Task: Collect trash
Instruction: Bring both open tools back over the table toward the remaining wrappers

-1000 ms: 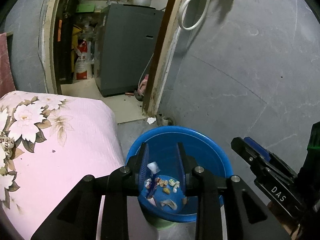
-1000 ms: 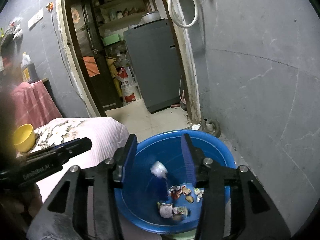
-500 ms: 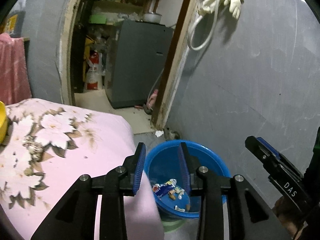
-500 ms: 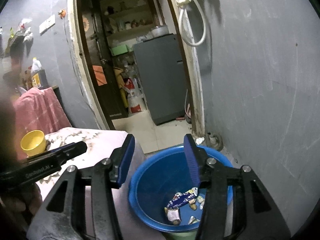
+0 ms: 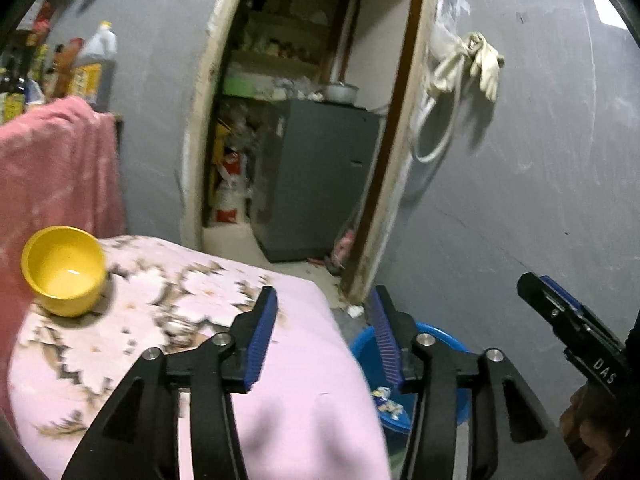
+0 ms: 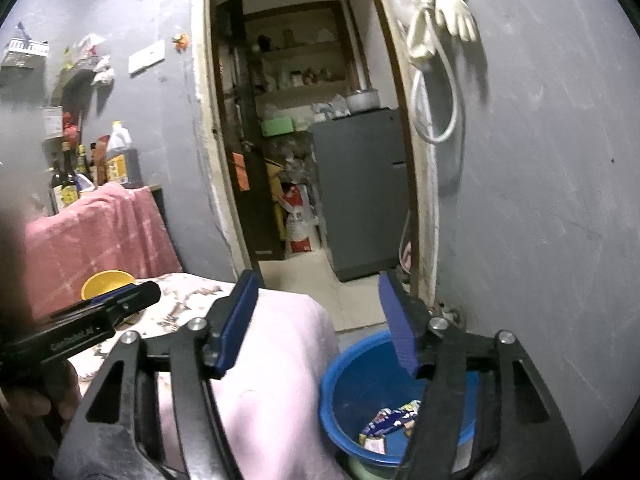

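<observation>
Several crumpled wrappers (image 6: 390,420) in blue basin (image 6: 360,384)

A yellow bowl (image 5: 64,270) sits on the far left of a pink cloth with a flower print (image 5: 248,368). Behind it hangs a darker pink blanket (image 5: 56,172), with bottles (image 6: 72,176) and a large jug (image 5: 96,68) farther back against the grey wall. Through the open doorway stands a grey cabinet (image 5: 320,176) with a metal pot (image 5: 341,91) on top and a red and white sack (image 6: 298,220) left of it. White gloves (image 6: 444,8) and a looped hose (image 6: 438,92) hang right of the doorway.
</observation>
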Demonstrator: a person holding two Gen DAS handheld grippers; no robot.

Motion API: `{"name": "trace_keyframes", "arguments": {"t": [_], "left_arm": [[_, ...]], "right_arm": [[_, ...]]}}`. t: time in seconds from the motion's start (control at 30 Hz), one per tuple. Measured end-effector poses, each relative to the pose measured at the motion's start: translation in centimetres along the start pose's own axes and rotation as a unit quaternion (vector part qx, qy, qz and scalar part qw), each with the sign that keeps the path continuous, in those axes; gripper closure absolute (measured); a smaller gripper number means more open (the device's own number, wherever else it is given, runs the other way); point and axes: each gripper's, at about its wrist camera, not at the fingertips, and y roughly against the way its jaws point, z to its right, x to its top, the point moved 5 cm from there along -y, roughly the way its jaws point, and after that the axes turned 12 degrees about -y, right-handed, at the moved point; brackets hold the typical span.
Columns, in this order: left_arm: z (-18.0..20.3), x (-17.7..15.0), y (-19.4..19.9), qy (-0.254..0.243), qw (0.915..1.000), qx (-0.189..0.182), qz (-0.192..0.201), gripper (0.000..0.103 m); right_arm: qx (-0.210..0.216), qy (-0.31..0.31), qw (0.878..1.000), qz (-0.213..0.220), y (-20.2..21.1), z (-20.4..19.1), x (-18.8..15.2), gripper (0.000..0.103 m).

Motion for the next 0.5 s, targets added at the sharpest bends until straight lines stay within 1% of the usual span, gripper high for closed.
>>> {"name": "trace_keyframes", "arguments": {"t": [0.07,0.1,0.17,0.27,0.3,0.37,0.5], "left_arm": [[-1.4,-0.1,1.7,0.006,0.9997,0.019,0.013,0.043],[-2.2,-0.1,2.6,0.01,0.9993,0.03,0.021,0.04],[-3.5,-0.2,3.7,0.018,0.9982,0.047,0.033,0.022],[-5.6,-0.3,5.8,0.028,0.9952,0.076,0.054,0.009],[-6.2,-0.4,6.5,0.03,0.994,0.085,0.061,0.007],[-7.3,-0.7,7.5,0.031,0.9922,0.1,0.068,0.004],[-9.5,-1.3,9.6,0.032,0.9886,0.124,0.079,0.003]], "right_arm": [[0.01,0.004,1.0,0.005,0.4,-1.2,0.1,0.018],[0.014,0.006,1.0,0.006,0.4,-1.7,0.1,0.015],[0.026,0.01,1.0,0.011,0.7,-3.2,0.1,0.009],[0.039,0.015,0.999,0.016,1.1,-5.0,0.0,0.003],[0.046,0.017,0.999,0.018,1.1,-5.8,-0.1,0.0],[0.055,0.018,0.998,0.02,1.3,-6.8,-0.3,0.0],[0.077,0.025,0.996,0.024,1.4,-9.2,-0.8,0.0]]}}
